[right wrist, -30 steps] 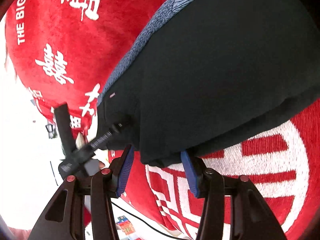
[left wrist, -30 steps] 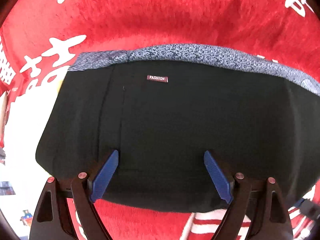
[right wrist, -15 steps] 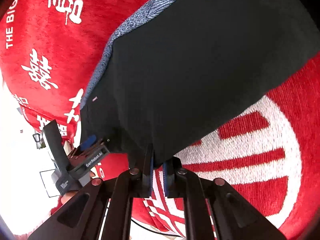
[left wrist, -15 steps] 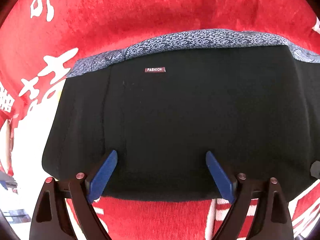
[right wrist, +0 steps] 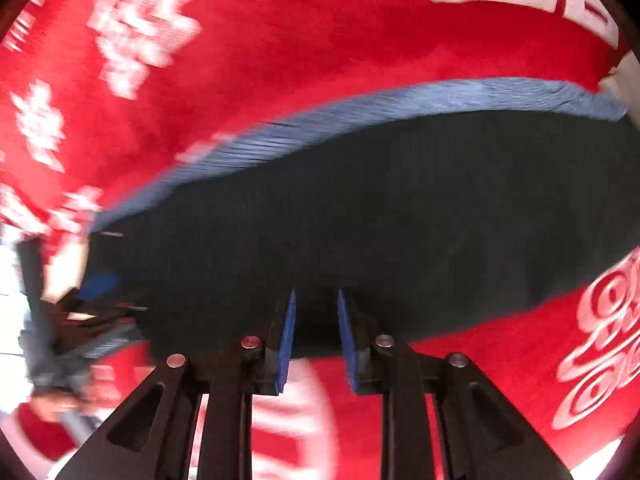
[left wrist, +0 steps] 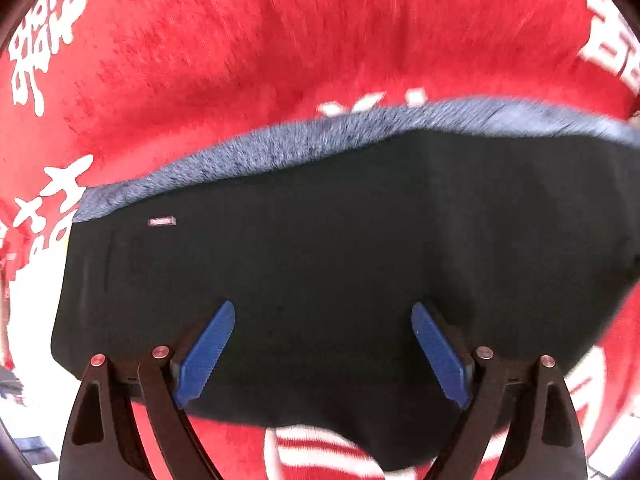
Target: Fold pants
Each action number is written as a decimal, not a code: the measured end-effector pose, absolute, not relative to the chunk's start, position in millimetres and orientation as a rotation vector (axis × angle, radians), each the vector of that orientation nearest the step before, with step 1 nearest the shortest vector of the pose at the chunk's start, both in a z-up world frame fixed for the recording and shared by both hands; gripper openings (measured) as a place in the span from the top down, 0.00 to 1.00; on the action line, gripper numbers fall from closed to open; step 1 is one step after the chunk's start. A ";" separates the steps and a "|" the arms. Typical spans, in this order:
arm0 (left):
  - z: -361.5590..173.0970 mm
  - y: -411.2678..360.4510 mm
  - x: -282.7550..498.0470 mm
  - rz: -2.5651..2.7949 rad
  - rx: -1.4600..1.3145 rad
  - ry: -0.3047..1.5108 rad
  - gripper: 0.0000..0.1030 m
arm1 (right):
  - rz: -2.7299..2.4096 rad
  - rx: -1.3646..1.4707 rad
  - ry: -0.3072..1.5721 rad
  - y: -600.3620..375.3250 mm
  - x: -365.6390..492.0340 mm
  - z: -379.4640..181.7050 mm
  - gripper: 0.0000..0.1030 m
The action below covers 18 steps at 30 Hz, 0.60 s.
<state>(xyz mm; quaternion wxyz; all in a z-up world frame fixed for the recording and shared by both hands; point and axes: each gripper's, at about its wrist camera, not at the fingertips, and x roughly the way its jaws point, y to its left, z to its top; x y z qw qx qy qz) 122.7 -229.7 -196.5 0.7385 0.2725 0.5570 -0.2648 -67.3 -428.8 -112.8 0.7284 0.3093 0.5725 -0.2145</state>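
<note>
Black folded pants [left wrist: 340, 264] with a blue-grey speckled waistband [left wrist: 280, 148] lie flat on a red plush cloth with white printed characters [left wrist: 240, 40], and both claws hang over their near edge. The right gripper [right wrist: 316, 312] has its blue ribbed pads [right wrist: 288, 340] close together with a narrow gap, the jaws opening a little; the dark fabric edge shows in that gap, but motion blur keeps me from telling whether the pads press on it. The left gripper [left wrist: 322, 344] stands spread wide, its blue pads [left wrist: 206, 356] well apart above the black cloth, pinching nothing. From the right wrist view, that left claw appears blurred at the pants' left corner [right wrist: 80, 312]. A small pink woven label [left wrist: 162, 221] sits just under the waistband at the left end. Beyond the red cloth, at the left, a pale floor [left wrist: 36, 320] shows.
</note>
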 end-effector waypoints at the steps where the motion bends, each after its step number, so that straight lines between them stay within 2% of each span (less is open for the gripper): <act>1: -196.5 -224.3 129.3 -0.566 0.553 1.243 0.04 | -0.486 0.725 1.247 -444.4 -76.4 -118.5 0.99; 3: -194.8 -214.5 144.6 -0.527 0.494 1.309 0.04 | -0.541 0.839 1.203 -464.2 -90.4 -115.1 0.97; 4: -192.0 -212.8 150.0 -0.504 0.486 1.313 0.05 | -0.580 0.859 1.179 -471.6 -95.3 -109.7 0.90; 7: -176.1 -223.8 169.7 -0.491 0.423 1.282 0.05 | -0.518 0.858 1.108 -479.6 -80.9 -98.4 0.89; 10: -171.8 -255.2 193.1 -0.485 0.368 1.253 0.05 | -0.405 0.839 1.120 -478.0 -31.9 -107.6 0.89; 14: -196.7 -291.3 217.9 -0.400 0.390 1.251 0.04 | -0.332 0.789 1.169 -471.2 13.3 -130.2 0.90; 18: -214.1 -292.2 237.9 -0.332 0.380 1.259 0.04 | -0.339 0.766 1.164 -485.5 18.5 -142.7 0.93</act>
